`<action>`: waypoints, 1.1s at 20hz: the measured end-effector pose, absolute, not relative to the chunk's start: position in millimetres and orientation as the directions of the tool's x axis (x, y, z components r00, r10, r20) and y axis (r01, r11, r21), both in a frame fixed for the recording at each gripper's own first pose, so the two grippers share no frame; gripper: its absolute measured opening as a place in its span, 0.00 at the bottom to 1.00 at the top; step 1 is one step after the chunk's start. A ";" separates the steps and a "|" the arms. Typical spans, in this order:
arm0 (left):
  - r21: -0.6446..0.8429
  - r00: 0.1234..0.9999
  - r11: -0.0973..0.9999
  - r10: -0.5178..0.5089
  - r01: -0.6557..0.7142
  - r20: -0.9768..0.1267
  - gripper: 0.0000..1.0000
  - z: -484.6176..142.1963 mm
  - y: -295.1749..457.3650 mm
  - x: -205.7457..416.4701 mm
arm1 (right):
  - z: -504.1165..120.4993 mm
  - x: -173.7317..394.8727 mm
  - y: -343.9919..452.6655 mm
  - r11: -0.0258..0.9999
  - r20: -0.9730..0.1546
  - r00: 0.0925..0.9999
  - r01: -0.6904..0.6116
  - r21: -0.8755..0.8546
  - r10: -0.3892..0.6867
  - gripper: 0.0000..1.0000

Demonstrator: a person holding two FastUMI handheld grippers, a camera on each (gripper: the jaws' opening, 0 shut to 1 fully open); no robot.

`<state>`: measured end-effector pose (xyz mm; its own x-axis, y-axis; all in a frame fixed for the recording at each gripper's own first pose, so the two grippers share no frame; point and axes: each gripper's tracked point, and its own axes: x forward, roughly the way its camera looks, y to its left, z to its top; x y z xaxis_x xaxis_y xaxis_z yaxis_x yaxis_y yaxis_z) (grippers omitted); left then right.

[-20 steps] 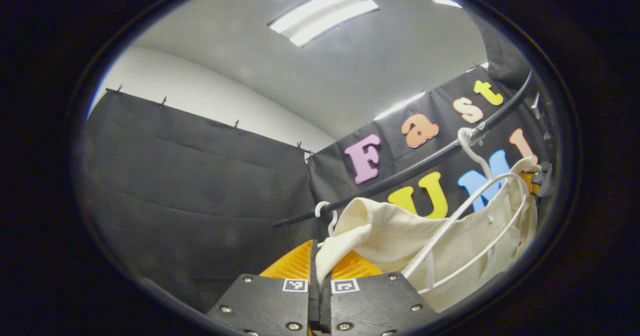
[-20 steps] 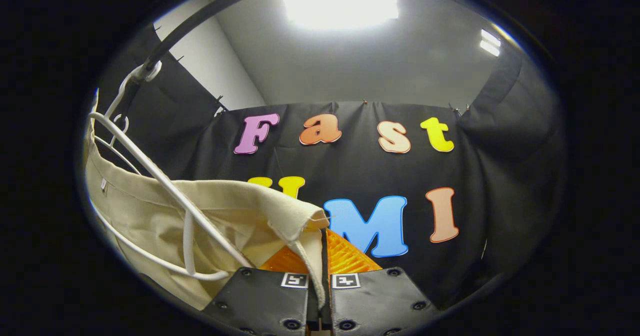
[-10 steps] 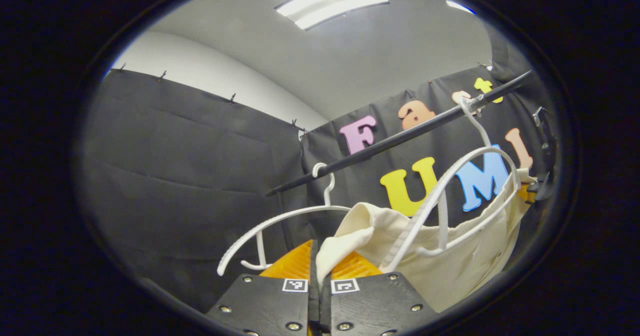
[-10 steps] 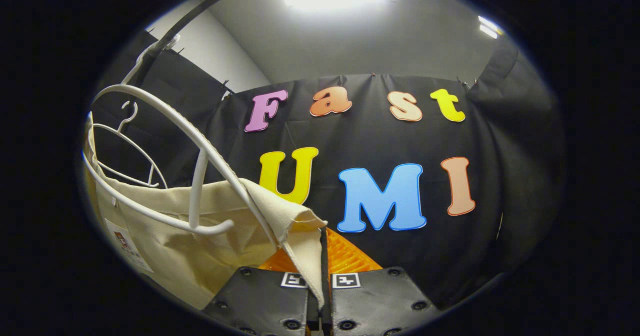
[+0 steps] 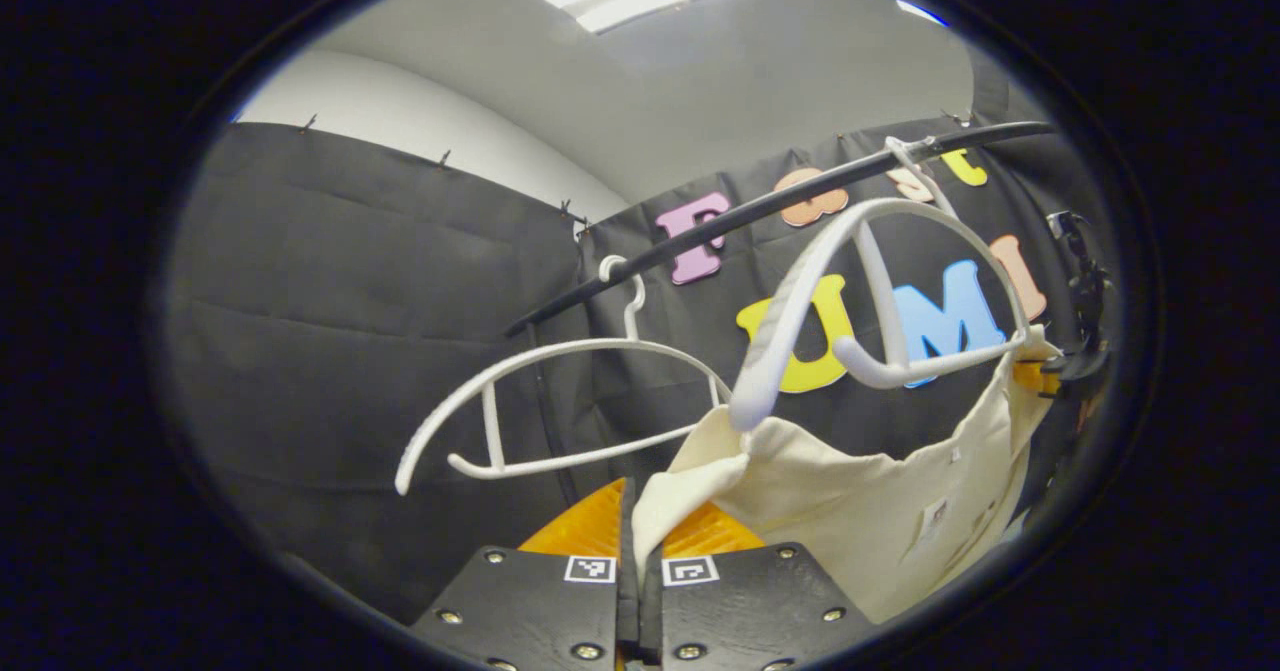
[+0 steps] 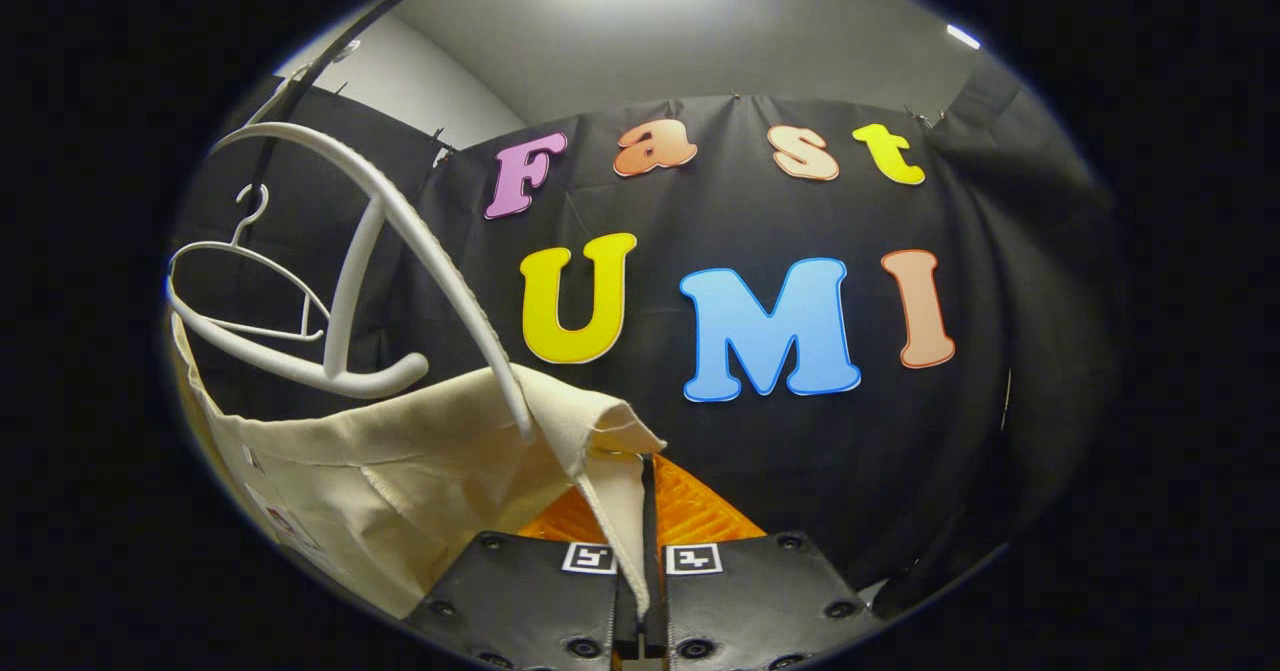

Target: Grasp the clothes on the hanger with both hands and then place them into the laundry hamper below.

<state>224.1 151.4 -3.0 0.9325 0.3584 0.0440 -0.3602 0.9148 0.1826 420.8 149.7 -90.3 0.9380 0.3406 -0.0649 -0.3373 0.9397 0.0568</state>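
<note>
Left gripper [image 5: 640, 531] clamped tight on one corner of the cream cotton garment [image 5: 860, 501]. Right gripper [image 6: 645, 511] pinched closed on the opposite corner [image 6: 590, 431]. Cloth stretched between both finger pairs, just below the thick white plastic hanger [image 5: 880, 281]. Second thin white hanger [image 5: 560, 401] hooked on the black rail [image 5: 760, 211], beyond the left fingers.

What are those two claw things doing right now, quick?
Left gripper: closed, pinching one corner of the cream garment.
Right gripper: closed, pinching another corner of the same garment.
</note>
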 end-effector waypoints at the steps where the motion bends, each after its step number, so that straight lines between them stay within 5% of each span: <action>1: 0.179 0.935 0.918 0.353 -0.354 0.038 0.01 -7.2 148.4 221.4 | -90.0 413.9 146.0 0.943 -0.063 0.942 -0.328 0.050 0.331 0.05; 12: 0.125 0.966 0.960 0.256 -0.252 -0.024 0.02 -41.7 109.1 196.1 | -123.6 336.3 120.7 0.959 -0.155 0.946 -0.279 0.058 0.285 0.05; 22: 0.023 0.997 0.997 0.076 -0.076 -0.011 0.02 -30.7 44.6 172.9 | -76.1 227.8 158.6 0.914 -0.102 0.908 -0.404 0.035 0.405 0.05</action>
<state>172.9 44.6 -30.7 0.9971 0.0758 -0.0112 -0.0755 0.9969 0.0230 227.8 158.6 -76.1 0.9084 0.4054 -0.1022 -0.4040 0.9141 0.0353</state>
